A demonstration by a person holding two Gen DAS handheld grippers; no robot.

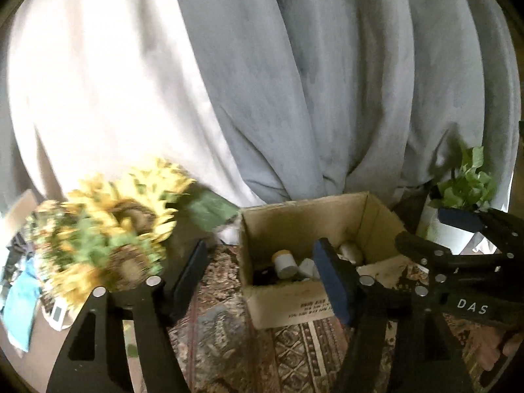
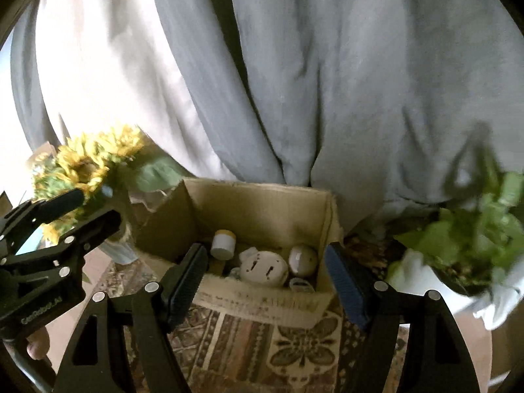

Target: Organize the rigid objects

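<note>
An open cardboard box [image 1: 288, 308] [image 2: 262, 203] stands on a patterned rug. Inside lie several small items: a white jar with a yellow lid [image 2: 223, 243] [image 1: 283, 262], a cream round object with slots [image 2: 263, 269] and a pale egg-shaped thing [image 2: 303, 259]. My left gripper [image 1: 262, 278] is open and empty, held above the rug near the box's front left corner; it also shows in the right wrist view [image 2: 88, 208]. My right gripper [image 2: 267, 278] is open and empty in front of the box; it also shows in the left wrist view [image 1: 435, 229].
Grey and white curtains [image 2: 294, 82] hang right behind the box. A bunch of sunflowers [image 1: 108, 222] [image 2: 85, 163] stands to the left. A green potted plant [image 2: 475, 229] [image 1: 465, 186] stands to the right. The patterned rug [image 2: 262, 344] covers the floor in front.
</note>
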